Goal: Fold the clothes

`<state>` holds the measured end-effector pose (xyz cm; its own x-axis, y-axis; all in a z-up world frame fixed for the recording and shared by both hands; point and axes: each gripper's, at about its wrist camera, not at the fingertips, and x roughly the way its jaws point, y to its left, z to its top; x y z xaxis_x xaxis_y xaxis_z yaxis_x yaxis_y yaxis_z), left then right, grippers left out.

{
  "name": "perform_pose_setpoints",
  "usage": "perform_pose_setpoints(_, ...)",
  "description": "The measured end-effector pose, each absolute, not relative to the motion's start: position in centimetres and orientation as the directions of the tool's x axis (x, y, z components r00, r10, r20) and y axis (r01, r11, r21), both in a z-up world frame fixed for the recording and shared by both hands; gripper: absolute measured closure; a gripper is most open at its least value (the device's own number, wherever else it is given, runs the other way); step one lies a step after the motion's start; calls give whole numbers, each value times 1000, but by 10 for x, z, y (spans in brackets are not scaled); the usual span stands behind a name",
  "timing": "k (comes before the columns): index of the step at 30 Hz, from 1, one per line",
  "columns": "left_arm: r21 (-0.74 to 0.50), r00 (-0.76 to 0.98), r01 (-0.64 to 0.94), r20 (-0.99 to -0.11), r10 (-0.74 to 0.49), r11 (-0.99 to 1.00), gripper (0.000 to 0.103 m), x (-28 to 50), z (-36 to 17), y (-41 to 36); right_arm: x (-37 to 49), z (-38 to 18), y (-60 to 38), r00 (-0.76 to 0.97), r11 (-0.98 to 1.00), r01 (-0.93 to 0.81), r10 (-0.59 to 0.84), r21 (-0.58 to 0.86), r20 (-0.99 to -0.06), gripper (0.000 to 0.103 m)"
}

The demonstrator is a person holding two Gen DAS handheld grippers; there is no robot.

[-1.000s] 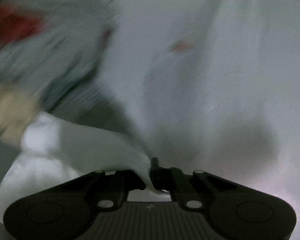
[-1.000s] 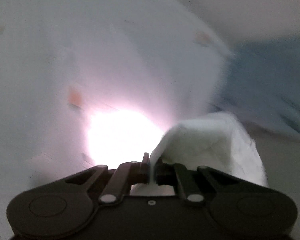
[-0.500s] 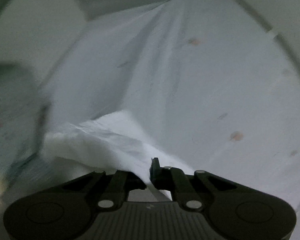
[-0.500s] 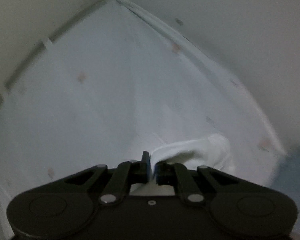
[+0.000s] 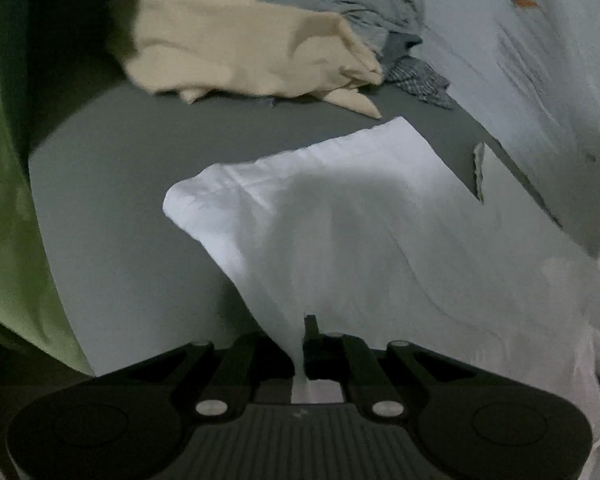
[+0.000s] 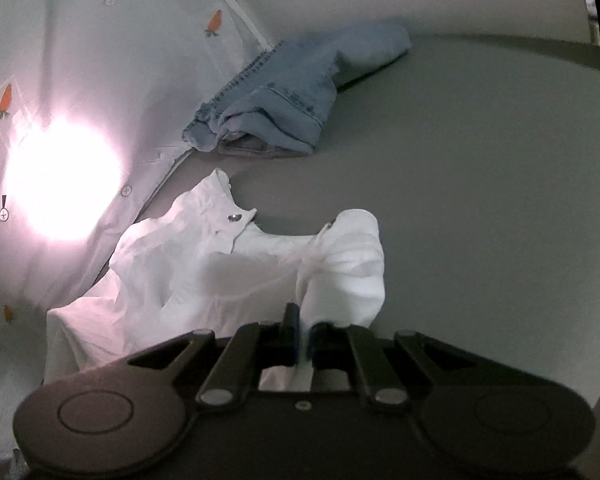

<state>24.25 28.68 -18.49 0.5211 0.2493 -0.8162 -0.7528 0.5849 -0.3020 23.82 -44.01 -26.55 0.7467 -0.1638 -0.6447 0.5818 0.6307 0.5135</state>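
Note:
A white shirt with small orange carrot prints is held up between both grippers. In the left wrist view my left gripper is shut on its edge, and a white sleeve drapes forward over the grey table. In the right wrist view my right gripper is shut on bunched white fabric. The collar with a snap lies just ahead. The printed shirt panel hangs at the left, with a bright light glaring through it.
A cream garment and a heap of grey, checked and red clothes lie at the far side in the left wrist view. Green cloth hangs at the left. Folded blue jeans lie ahead in the right wrist view.
Both grippers have swung with the shirt. The fabric that filled both views has dropped aside, so the table, the clothes pile and the jeans now show. Both grips have held.

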Motion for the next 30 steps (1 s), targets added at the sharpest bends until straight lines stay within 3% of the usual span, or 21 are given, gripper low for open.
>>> perform_pose_setpoints(5,-316,566,-718,-784,255,620,99,238,-157,289,223,-228,-447,819,676,512,-198,530,-539,98)
perform_pose_setpoints(7,-322,548,-734,-801,241,598,92,233,-160,291,216,-216,-442,835,677,503,-221,537,-504,98)
perform_pose_setpoints(9,-289,495,-765,-836,238,576,84,224,-174,291,217,-222,-440,804,676,536,-227,505,-549,96)
perform_pose_setpoints(12,-274,473,-779,-847,243,564,81,220,-175,290,222,-240,-435,703,678,611,-227,408,-675,92)
perform_pose_setpoints(13,-245,458,-778,-852,255,579,74,223,-171,288,222,-246,-433,681,674,624,-220,396,-699,91)
perform_pose_setpoints(14,-216,443,-775,-856,267,593,69,225,-167,286,221,-249,-432,671,665,632,-215,397,-709,85)
perform_pose_setpoints(15,-193,439,-772,-852,287,606,60,228,-162,286,219,-249,-434,679,653,634,-212,416,-703,74)
perform_pose_setpoints(18,-210,482,-756,-820,310,620,47,230,-148,285,214,-250,-441,702,606,637,-200,477,-684,60)
perform_pose_setpoints(22,-238,523,-740,-791,316,630,42,242,-140,280,215,-254,-458,726,493,649,-175,579,-665,59)
perform_pose_setpoints(25,-167,524,-700,-781,341,694,38,256,-135,263,219,-259,-465,712,466,670,-182,578,-678,57)
perform_pose_setpoints(30,-56,542,-627,-748,383,777,23,272,-125,234,221,-261,-479,668,473,709,-213,523,-713,38)
